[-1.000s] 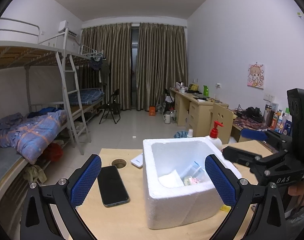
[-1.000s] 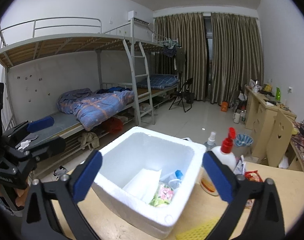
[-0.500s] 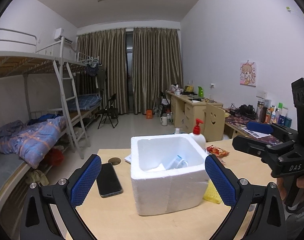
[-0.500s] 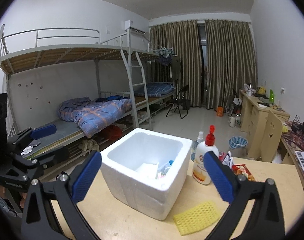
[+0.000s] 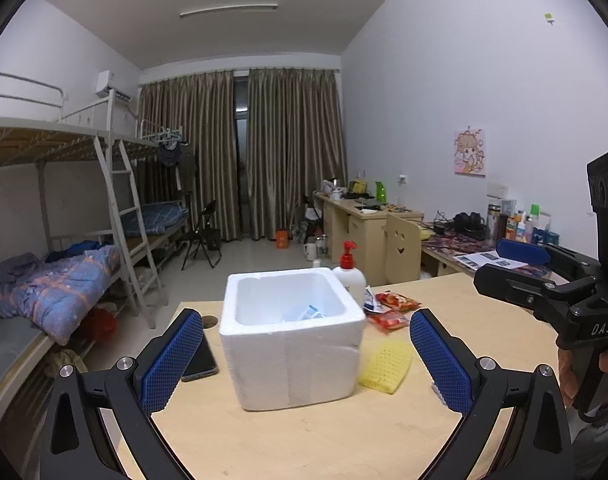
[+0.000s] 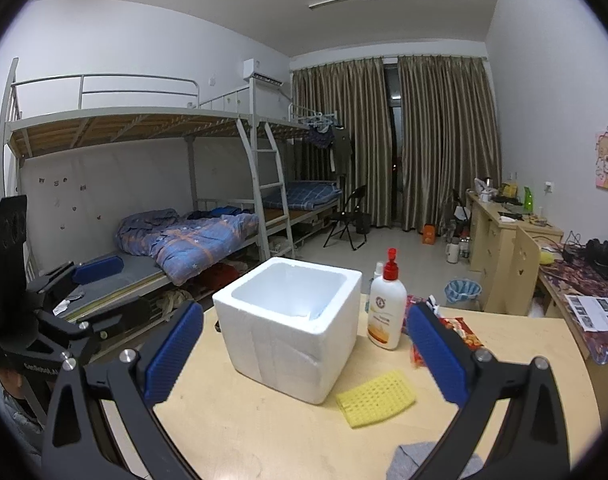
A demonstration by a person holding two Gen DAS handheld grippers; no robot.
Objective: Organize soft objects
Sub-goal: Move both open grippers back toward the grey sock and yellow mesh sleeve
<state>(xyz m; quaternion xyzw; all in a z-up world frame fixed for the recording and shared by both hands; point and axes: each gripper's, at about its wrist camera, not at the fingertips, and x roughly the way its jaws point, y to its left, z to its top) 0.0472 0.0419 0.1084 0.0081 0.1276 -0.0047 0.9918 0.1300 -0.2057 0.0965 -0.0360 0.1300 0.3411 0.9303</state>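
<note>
Toward the left edge of the desk [image 5: 304, 440], a dark phone [image 5: 202, 362] is seen lying flat, just beside a round cable hole [image 5: 210, 321]. The left hand-held gripper [image 5: 306, 364] is held above the near edge with its blue-padded fingers spread wide and nothing between them — released. Between those fingers, near the middle of the desk, a white foam box [image 5: 292, 340] is seen standing upright and open-topped; a bluish packet [image 5: 309, 313] can be made out inside it, though the rest of its contents cannot be told. Behind the box's right rear corner a white pump bottle [image 6: 387, 309] with a red top is stood upright, close to the box. A yellow mesh foam sleeve [image 6: 376, 399] is found lying flat on the desk just right of the box's near corner, apart from both grippers. Red snack packets [image 5: 392, 310] are scattered further back, toward the far right part of the desk. The right hand-held gripper [image 6: 304, 352] is likewise held wide apart and empty above the near edge, framing the box and the sleeve. A grey piece of cloth [image 6: 414, 462] is partly visible at the near edge, beside its right finger. At the far right of the left wrist view, a hand [image 5: 584, 368] is seen wrapped round the right gripper's handle.
</note>
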